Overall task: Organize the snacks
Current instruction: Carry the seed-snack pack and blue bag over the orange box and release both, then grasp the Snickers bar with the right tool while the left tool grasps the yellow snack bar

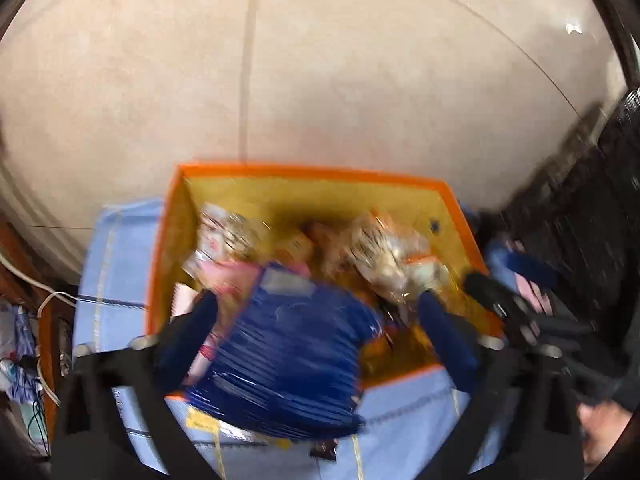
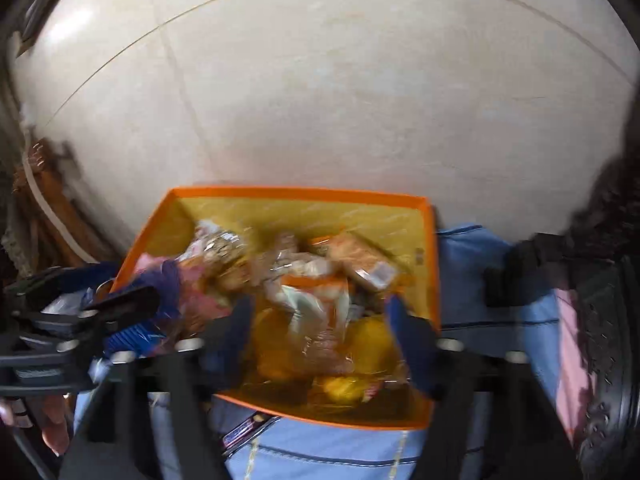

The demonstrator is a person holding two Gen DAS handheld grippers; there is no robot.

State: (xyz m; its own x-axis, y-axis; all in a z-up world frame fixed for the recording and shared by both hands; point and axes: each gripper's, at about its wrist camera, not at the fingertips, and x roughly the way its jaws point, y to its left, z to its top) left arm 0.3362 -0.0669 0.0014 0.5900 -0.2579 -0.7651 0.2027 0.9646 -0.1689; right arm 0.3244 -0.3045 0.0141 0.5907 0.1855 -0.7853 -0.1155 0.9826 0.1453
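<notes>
The orange box (image 1: 448,196) looks like stiff card, matt orange on its rim and dull yellow inside. Lying over its near edge, the blue snack bag (image 1: 288,360) is glossy plastic film that catches streaks of light. Deeper in the box, the clear wrappers (image 2: 312,276) are crinkled, shiny cellophane. Under the box, the light blue cloth (image 2: 320,456) is soft, matt fabric with stitched lines. Beyond the box, the floor tiles (image 2: 320,100) are smooth, pale stone with a faint sheen. The blue finger pads (image 1: 448,344) look matt and rubbery.
</notes>
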